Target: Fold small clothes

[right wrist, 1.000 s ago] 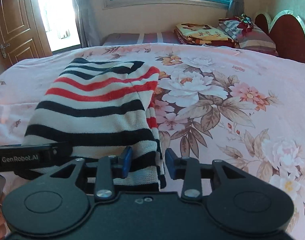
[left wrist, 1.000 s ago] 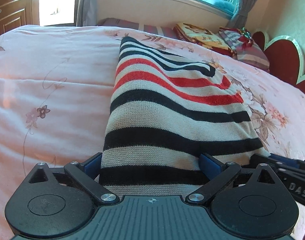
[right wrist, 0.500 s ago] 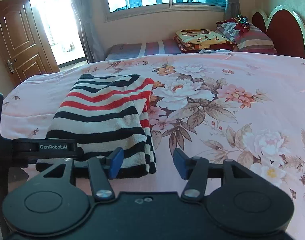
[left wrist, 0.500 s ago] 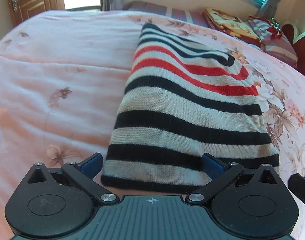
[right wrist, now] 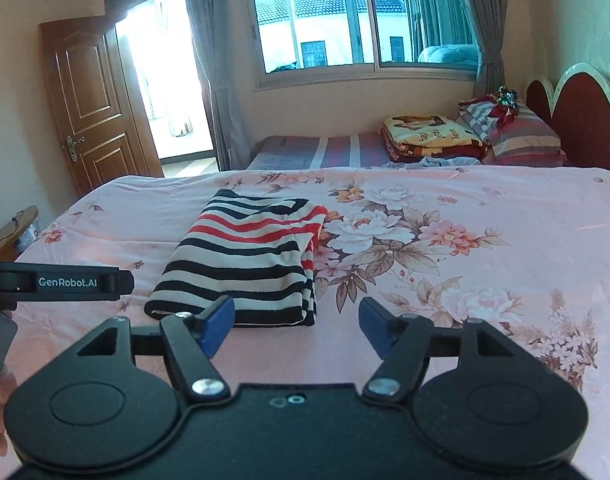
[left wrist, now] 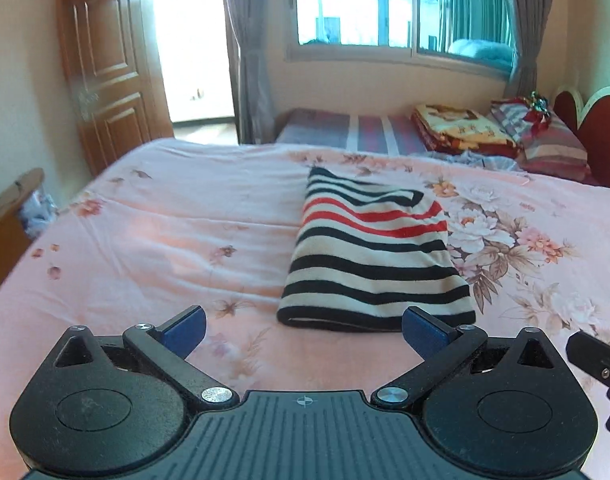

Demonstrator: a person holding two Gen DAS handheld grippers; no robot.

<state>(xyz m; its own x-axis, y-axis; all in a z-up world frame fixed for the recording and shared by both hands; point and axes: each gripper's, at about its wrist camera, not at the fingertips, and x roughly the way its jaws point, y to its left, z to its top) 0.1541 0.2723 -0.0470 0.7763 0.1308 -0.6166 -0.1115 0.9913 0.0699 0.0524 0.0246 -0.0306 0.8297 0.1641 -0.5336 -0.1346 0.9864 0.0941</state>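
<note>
A folded knit garment (left wrist: 375, 258) with black, red and cream stripes lies flat on the pink floral bedspread (left wrist: 165, 240). It also shows in the right wrist view (right wrist: 245, 264). My left gripper (left wrist: 303, 330) is open and empty, held back from the garment's near edge. My right gripper (right wrist: 297, 324) is open and empty, just short of the garment's near right corner. The left gripper's arm (right wrist: 57, 282) shows at the left of the right wrist view.
Folded blankets (right wrist: 429, 136) and striped pillows (right wrist: 521, 132) lie by the red headboard (right wrist: 581, 116) at the far right. A wooden door (right wrist: 93, 108) stands open at the far left. A low stand (left wrist: 9, 216) sits beside the bed's left edge.
Both grippers have let go of the garment, opened wide and pulled back and up. The garment now lies folded on the bed, farther from both cameras.
</note>
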